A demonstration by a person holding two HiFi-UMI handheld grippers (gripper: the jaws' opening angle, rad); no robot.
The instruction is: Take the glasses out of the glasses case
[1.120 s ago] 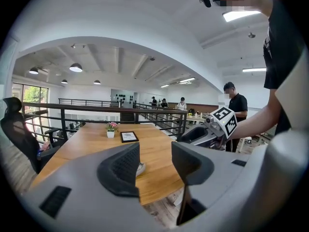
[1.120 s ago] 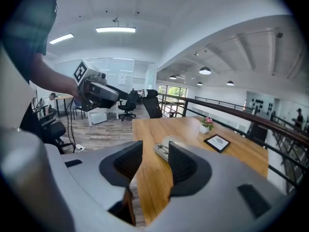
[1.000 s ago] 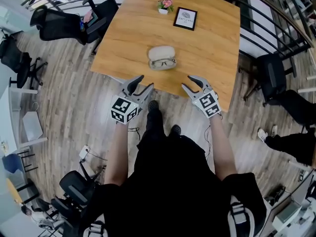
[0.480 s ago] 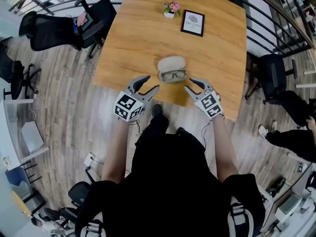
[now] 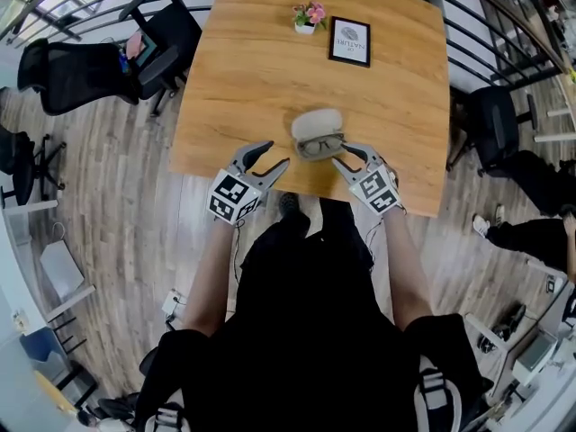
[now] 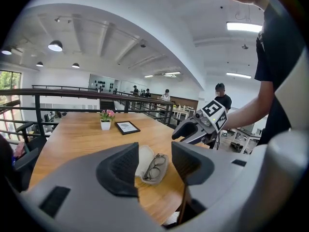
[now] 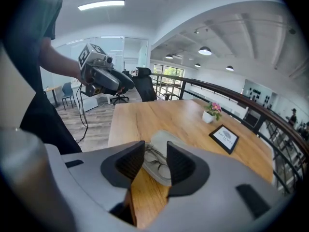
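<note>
On table [image 5: 261, 70]: one glasses case [image 5: 315, 122], open, near front edge
Inside it: one pair of glasses [image 5: 321, 145]
Grippers: two; left gripper [image 5: 275, 154], right gripper [image 5: 342, 155], jaws spread, empty, flanking case
Far end: one flowerpot [image 5: 307, 16], one picture frame [image 5: 350, 40]

Person: black short-sleeved top [image 5: 306, 331]. Left gripper [image 5: 274, 154], right gripper [image 5: 340, 155]: grey shells, black pads [image 6: 120, 170], black-and-white marker cubes [image 5: 232, 198].

Wood table [image 5: 270, 70]: visible grain, satin sheen. Glasses case [image 5: 316, 122] just ahead of both jaw pairs: pale, matt, cloth-like shell. Glasses [image 5: 321, 145] in it: thin dark frame, clear lenses. Left gripper [image 5: 276, 153] and right gripper [image 5: 341, 154]: smooth matt grey plastic, dark matt pads [image 6: 118, 168].
</note>
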